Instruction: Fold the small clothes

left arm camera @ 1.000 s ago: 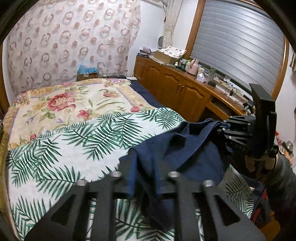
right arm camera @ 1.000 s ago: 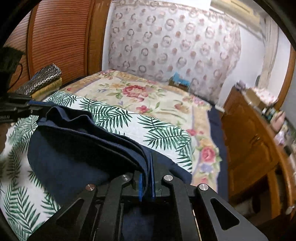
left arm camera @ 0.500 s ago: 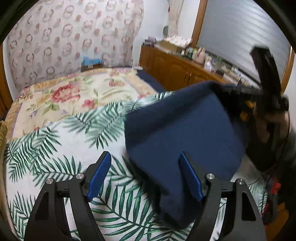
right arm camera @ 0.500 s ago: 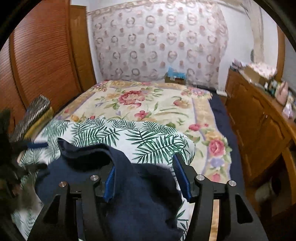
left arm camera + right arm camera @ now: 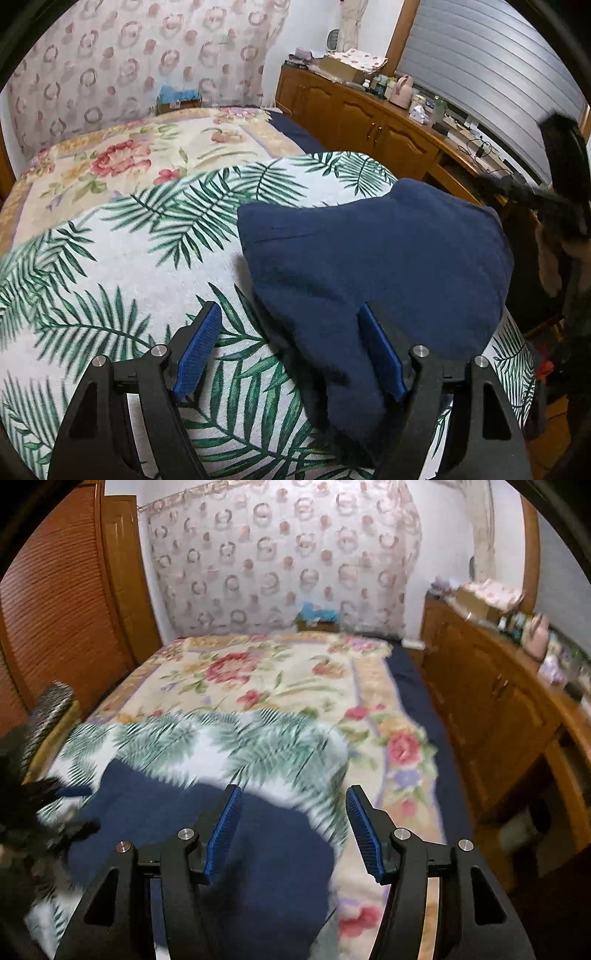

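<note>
A navy blue garment (image 5: 380, 258) lies folded on the palm-leaf sheet (image 5: 122, 266) at the near end of the bed. My left gripper (image 5: 291, 339) is open and empty, its right finger over the garment's near edge. My right gripper (image 5: 293, 825) is open and empty above the same garment (image 5: 236, 845), which lies below and to its left. In the left wrist view the right gripper (image 5: 565, 184) shows blurred at the far right. In the right wrist view the left gripper (image 5: 22, 812) shows blurred at the far left.
A floral bedspread (image 5: 258, 672) covers the far half of the bed. A wooden cabinet (image 5: 369, 118) with clutter on top runs along the right side. A wooden louvred wardrobe (image 5: 55, 598) stands to the left. A box (image 5: 317, 618) sits by the headboard.
Both grippers were shut on the navy garment a second ago. They opened and let it go, and it now lies folded on the sheet. Both grippers have drawn back.
</note>
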{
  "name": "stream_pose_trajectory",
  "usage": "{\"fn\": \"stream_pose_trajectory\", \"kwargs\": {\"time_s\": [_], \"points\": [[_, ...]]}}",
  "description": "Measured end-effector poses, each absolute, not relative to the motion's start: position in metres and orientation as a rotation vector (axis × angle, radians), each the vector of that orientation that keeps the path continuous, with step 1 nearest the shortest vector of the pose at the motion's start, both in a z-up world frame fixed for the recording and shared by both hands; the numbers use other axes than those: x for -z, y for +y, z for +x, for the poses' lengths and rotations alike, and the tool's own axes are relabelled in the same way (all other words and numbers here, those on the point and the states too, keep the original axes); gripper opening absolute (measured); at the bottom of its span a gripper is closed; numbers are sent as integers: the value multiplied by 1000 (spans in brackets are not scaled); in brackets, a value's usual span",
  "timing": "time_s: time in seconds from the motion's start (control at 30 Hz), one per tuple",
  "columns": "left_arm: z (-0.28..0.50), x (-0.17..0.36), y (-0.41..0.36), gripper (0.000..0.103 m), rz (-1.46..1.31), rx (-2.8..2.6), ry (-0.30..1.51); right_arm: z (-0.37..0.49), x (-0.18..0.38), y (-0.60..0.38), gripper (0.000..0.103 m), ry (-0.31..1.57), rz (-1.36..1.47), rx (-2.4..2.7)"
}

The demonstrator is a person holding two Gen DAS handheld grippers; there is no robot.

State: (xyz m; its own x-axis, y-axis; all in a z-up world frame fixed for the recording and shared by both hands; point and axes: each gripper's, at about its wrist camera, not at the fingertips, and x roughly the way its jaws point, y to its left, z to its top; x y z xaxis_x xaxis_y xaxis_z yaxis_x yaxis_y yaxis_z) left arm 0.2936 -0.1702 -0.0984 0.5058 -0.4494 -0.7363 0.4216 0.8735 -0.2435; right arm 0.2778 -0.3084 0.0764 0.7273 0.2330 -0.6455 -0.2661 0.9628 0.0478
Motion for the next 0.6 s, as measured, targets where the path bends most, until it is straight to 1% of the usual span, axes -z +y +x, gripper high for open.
{"fn": "stream_pose_trajectory", "kwargs": {"time_s": [0.1, 0.23, 0.27, 0.33, 0.4, 0.43, 0.53, 0.57, 0.6], "points": [[297, 103, -169, 78, -72, 532, 911, 265, -59, -315, 68, 744, 2, -289], [296, 103, -175, 78, -65, 528, 911, 264, -38, -329, 69, 813, 68, -284], [297, 103, -175, 76, -64, 529, 909, 264, -34, -331, 69, 824, 83, -286], [296, 104, -174, 69, -81, 544, 908, 267, -27, -335, 69, 844, 114, -287], [296, 104, -174, 58, -107, 565, 914, 274, -27, -340, 69, 849, 144, -291], [296, 104, -175, 57, -112, 568, 915, 276, -25, -338, 69, 853, 156, -293], [297, 103, -175, 48, -129, 573, 917, 279, -26, -333, 69, 851, 171, -304], [297, 103, -175, 44, -134, 574, 917, 279, -26, -333, 69, 849, 171, -310], [298, 103, -174, 34, -152, 582, 917, 283, -24, -332, 69, 850, 170, -315]]}}
